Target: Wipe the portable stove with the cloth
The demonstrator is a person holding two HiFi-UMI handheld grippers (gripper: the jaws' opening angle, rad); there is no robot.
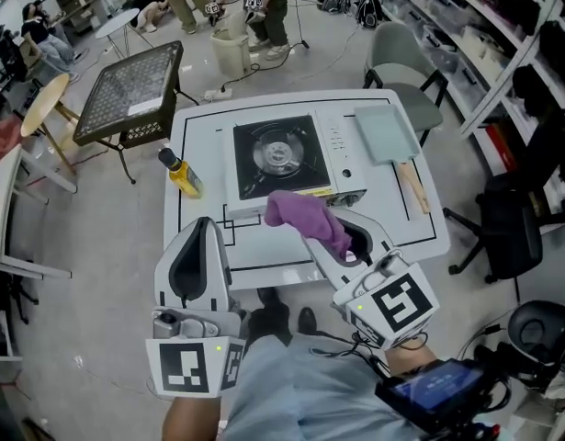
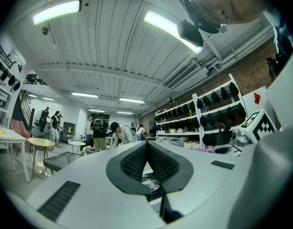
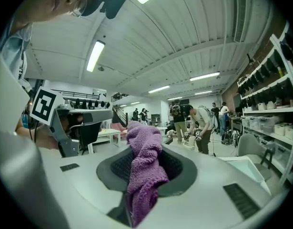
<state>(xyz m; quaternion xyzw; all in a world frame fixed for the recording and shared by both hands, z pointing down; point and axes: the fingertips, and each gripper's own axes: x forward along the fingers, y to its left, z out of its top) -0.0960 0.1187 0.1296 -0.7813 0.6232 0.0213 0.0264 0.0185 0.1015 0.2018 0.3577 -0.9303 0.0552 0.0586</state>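
Dangling cloth [image 3: 144, 171] between right tongs [image 3: 145, 149]

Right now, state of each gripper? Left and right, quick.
Left gripper: closed, nothing between the jaws.
Right gripper: closed on the purple cloth.

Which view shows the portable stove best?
The head view: the portable stove shows from above, nearly whole. The left gripper view gives only a sliver below its jaws; the right gripper view shows none of it.
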